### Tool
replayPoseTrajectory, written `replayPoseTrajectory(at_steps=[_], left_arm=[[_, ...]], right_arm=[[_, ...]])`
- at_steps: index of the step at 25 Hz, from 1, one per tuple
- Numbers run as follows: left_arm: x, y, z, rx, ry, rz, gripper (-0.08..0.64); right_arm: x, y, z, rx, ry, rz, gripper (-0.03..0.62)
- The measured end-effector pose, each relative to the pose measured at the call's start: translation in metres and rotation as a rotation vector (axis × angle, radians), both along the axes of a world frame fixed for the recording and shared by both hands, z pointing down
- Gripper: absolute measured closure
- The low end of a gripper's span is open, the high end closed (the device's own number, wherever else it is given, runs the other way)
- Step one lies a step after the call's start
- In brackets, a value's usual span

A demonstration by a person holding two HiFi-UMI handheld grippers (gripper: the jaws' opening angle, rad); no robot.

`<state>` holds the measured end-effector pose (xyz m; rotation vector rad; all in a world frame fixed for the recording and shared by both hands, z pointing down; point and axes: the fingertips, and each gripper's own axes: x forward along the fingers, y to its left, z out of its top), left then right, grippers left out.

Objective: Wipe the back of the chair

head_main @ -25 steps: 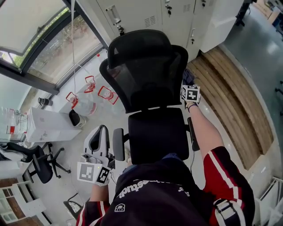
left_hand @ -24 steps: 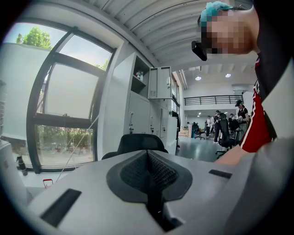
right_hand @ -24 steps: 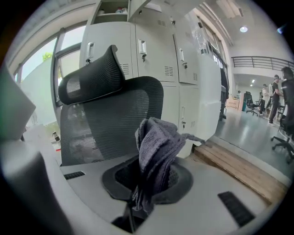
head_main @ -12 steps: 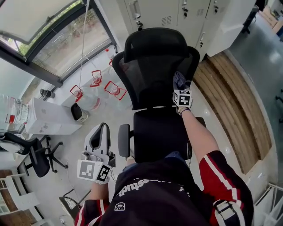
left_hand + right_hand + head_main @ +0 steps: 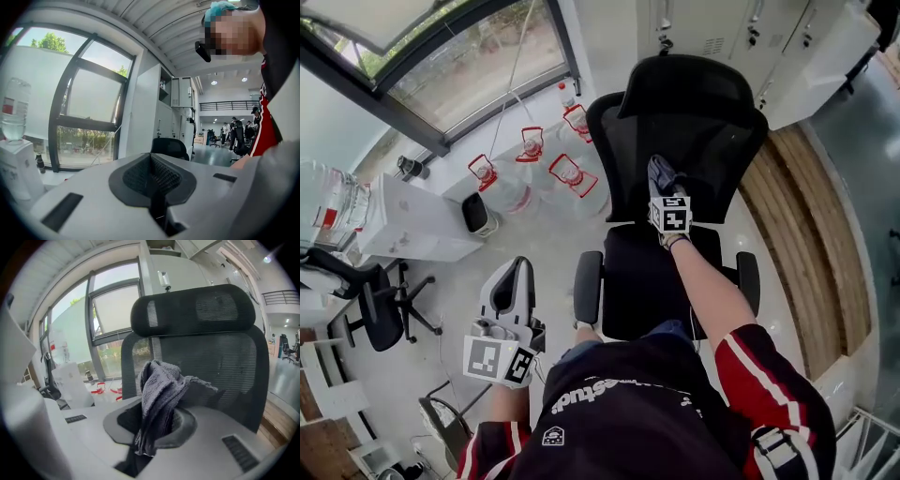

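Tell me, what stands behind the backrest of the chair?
White lockers stand behind the backrest, and a window is beside them. The floor right behind it cannot be seen: the backrest and headrest cover it.

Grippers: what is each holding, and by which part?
Right gripper: grey cloth, pinched at its bunched lower end, the rest standing free above. Left gripper: shut, nothing held.

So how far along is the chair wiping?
Done: the grey cloth is clamped in the right gripper and raised to the chair's mesh backrest. In hand: wiping about mid-backrest, though contact isn't clear. To do: nothing shows which parts are wiped, so probably most of it, plus the headrest. The left gripper is shut and empty.
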<state>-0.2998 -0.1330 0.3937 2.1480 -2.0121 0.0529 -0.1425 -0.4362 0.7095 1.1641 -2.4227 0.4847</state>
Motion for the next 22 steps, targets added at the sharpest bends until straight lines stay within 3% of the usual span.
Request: replayPoseTrajectory(at_steps=[7,13,17,22], left_arm=[[-0.058,0.023,0.010,-0.043,-0.008,-0.057,0.535],[-0.092,0.034,0.014,-0.078,-0.034,-0.076,0.535],[-0.108,0.037,0.017,-0.095,-0.049,-0.085,0.535],[-0.107,0.033,0.021,-0.105,-0.058,-0.077,0.535]], right_arm=[[-0.087,0.032,0.026,-0.039,-0.004,-0.085,0.523],[-0.134,0.044,0.049,-0.076,-0.008,-0.109,0.523],[-0.149,0.041,0.061,-0.093,-0.011,-0.110,0.523],[-0.135,0.025,0.071,-0.106,-0.006,-0.069,0.523]])
